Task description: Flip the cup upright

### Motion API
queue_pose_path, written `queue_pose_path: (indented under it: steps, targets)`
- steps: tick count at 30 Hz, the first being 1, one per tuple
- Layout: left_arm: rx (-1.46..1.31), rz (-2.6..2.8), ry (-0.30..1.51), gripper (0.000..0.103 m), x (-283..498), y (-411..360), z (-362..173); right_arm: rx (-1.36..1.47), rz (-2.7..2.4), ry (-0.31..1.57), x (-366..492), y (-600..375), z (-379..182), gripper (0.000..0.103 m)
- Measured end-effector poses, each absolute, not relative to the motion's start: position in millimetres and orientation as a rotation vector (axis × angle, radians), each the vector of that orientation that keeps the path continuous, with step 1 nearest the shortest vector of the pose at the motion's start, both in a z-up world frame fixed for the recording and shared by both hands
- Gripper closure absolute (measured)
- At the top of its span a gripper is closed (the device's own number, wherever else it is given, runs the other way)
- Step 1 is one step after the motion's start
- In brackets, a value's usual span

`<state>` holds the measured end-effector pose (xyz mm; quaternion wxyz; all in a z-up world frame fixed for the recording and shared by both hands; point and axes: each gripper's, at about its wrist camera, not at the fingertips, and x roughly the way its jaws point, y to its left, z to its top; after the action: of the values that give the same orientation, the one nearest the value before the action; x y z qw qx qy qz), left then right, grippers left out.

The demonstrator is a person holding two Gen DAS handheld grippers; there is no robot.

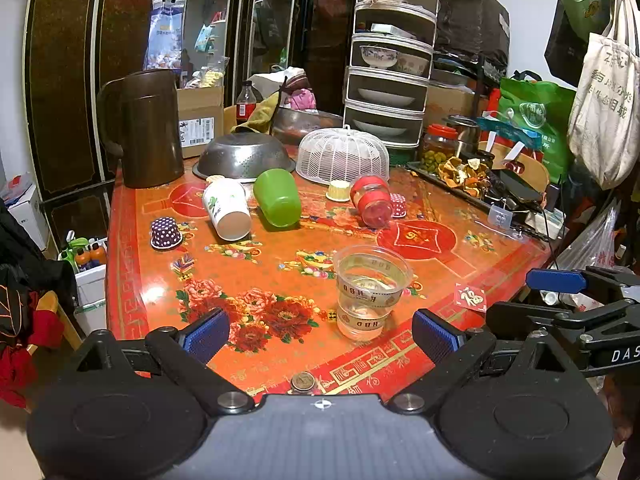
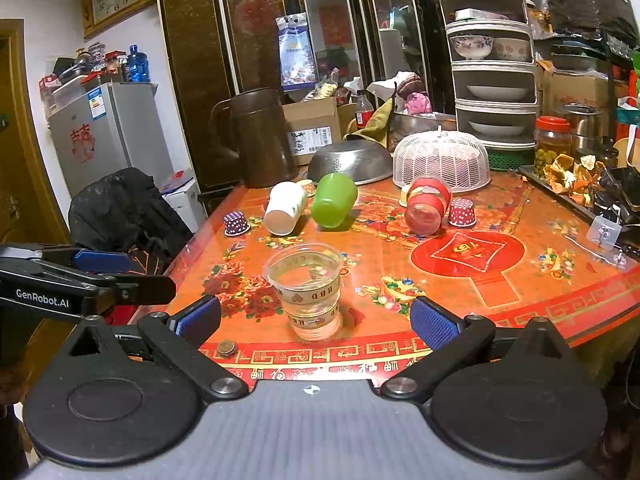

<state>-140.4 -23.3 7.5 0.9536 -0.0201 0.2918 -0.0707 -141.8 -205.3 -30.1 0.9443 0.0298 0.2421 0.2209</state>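
A clear plastic cup [image 1: 370, 292] with gold bands stands upright near the table's front edge; it also shows in the right wrist view [image 2: 308, 290]. Behind it lie three cups on their sides: a white paper cup [image 1: 227, 209] [image 2: 285, 208], a green cup [image 1: 277, 197] [image 2: 334, 199] and a red-banded clear cup [image 1: 372, 200] [image 2: 426, 205]. My left gripper [image 1: 320, 336] is open and empty, just short of the clear cup. My right gripper [image 2: 316, 322] is open and empty, also just in front of that cup.
Red patterned table [image 1: 256, 352] holds small purple dotted cups [image 1: 165, 233] [image 2: 462, 212], a coin [image 1: 303, 381], a brown jug [image 1: 146, 128], a steel colander [image 1: 244, 156], a white mesh cover [image 1: 344, 154], a tiered dish rack [image 1: 390, 60] and a tray of peels [image 1: 468, 176].
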Motion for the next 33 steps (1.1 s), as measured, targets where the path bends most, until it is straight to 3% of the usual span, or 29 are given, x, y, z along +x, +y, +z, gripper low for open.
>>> queue_pose_path:
  steps: [33]
  targets:
    - [-0.040, -0.151, 0.598, 0.004, -140.6, -24.9, 3.5, 0.067, 0.457, 0.487, -141.9, -205.8, -28.4, 0.001]
